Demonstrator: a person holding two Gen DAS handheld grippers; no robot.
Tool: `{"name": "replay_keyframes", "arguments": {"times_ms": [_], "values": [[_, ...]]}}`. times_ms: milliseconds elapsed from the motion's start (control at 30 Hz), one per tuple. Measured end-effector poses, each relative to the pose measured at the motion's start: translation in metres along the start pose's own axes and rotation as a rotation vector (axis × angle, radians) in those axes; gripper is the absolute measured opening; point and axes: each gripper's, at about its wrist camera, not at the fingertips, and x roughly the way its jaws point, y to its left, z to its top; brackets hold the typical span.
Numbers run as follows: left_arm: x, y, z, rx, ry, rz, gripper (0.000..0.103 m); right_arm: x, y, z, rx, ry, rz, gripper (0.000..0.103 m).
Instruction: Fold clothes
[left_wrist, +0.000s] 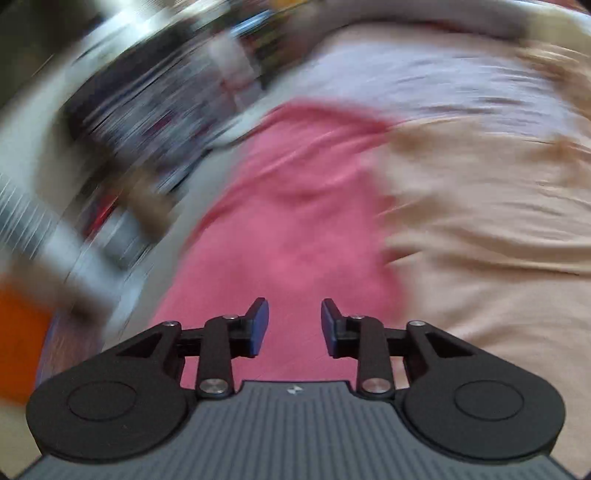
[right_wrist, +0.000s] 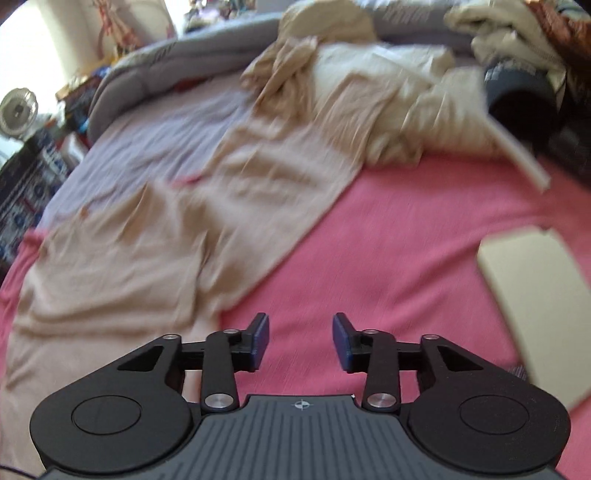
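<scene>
The left hand-held gripper (left_wrist: 294, 325) stands with its jaws spread and nothing between the blue pads; only the pink bed cover (left_wrist: 295, 236) shows in the gap. The right hand-held gripper (right_wrist: 301, 341) is likewise spread and empty above the same pink cover (right_wrist: 388, 266). The task item, a beige garment (right_wrist: 155, 236), lies spread on the bed to the left of the right gripper, clear of its pads. In the right wrist view its long axis runs diagonally, from the lower left edge of the frame up toward the upper right, where it meets a heap of cream and beige clothes (right_wrist: 369, 92). In the left wrist view the same garment (left_wrist: 487, 221) fills the right half, just beside the gripper's right pad but not touching it; heavy motion blur hides its edges there. A lilac sheet (right_wrist: 155, 136) shows beyond the garment. A flat cream rectangular object (right_wrist: 532, 295) lies on the pink cover at right; its nature cannot be determined.
</scene>
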Motion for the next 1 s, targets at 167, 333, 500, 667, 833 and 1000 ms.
{"name": "replay_keyframes", "arguments": {"times_ms": [167,333,500,667,833,1000], "values": [[-0.002,-0.133,0.035,0.393,-0.234,-0.305,0.044,0.025,-0.008,0.062,-0.085,-0.107,-0.056,0.045],[0.038,-0.234,0.069,0.380,-0.222,-0.623,0.046,0.056,-0.023,0.124,-0.091,-0.198,-0.108,0.051],[0.072,-0.288,0.063,0.453,-0.207,-0.547,0.049,0.095,-0.051,0.175,-0.035,-0.236,-0.151,0.051],[0.079,-0.279,0.067,0.400,-0.173,-0.589,0.050,0.134,-0.070,0.203,-0.004,-0.215,-0.205,0.051],[0.082,-0.278,0.071,0.400,-0.168,-0.603,0.050,0.163,-0.082,0.218,0.075,-0.185,-0.190,0.049],[0.081,-0.280,0.070,0.390,-0.166,-0.595,0.050,0.158,-0.078,0.217,0.098,-0.199,-0.204,0.012]]}}
